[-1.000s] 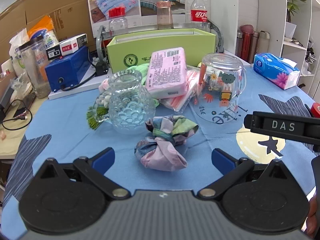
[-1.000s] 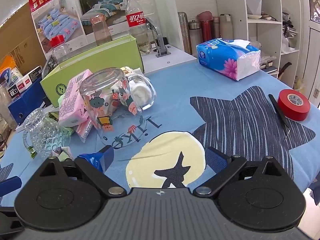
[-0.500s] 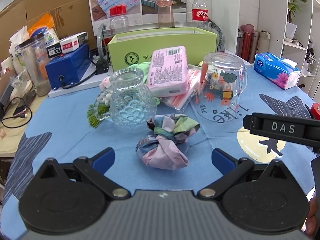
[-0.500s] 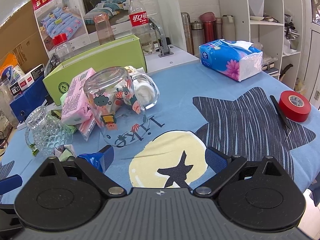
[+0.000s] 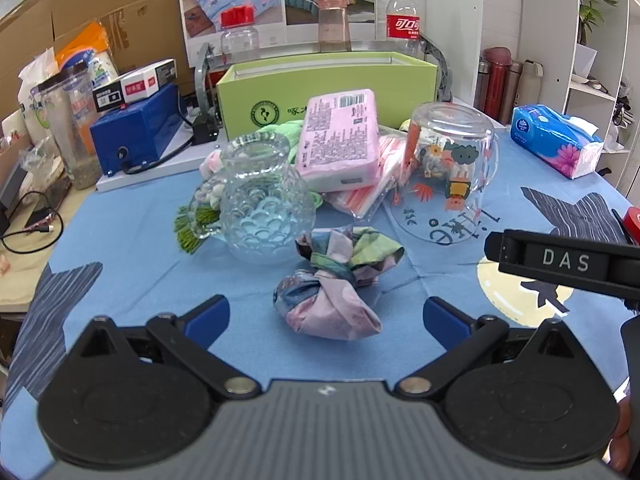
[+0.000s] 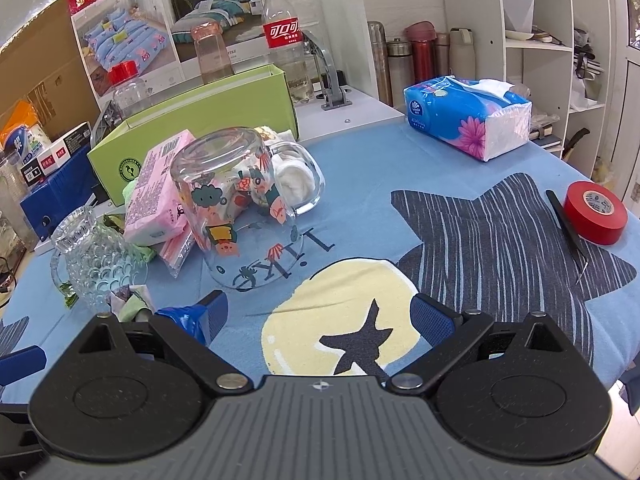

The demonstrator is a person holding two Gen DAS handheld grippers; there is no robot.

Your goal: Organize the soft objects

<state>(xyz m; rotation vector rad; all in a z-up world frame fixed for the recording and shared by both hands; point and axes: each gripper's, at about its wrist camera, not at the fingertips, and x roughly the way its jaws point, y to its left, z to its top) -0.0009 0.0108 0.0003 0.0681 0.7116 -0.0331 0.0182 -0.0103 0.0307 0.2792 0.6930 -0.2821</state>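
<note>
A knotted pastel cloth bundle (image 5: 328, 302) lies on the blue tablecloth, with a crumpled patchwork cloth (image 5: 352, 246) just behind it. My left gripper (image 5: 326, 318) is open and empty, its fingers either side of the bundle without touching it. A pink soft pack (image 5: 340, 134) leans on striped packets and green fabric in front of the green box (image 5: 320, 88). My right gripper (image 6: 318, 314) is open and empty above the yellow moon print. White cloth (image 6: 296, 172) sits behind the printed glass mug (image 6: 236, 204).
An upturned textured glass jug (image 5: 260, 200) and the upturned printed mug (image 5: 448, 172) stand by the cloths. A blue tissue pack (image 6: 468, 116), red tape roll (image 6: 596, 206) and tweezers (image 6: 568, 228) lie to the right. A blue device (image 5: 136, 132) and jars stand at left.
My left gripper has edged forward toward the cloth bundle. My right gripper has shifted slightly, the mug and jug sitting a little further right in its view.
</note>
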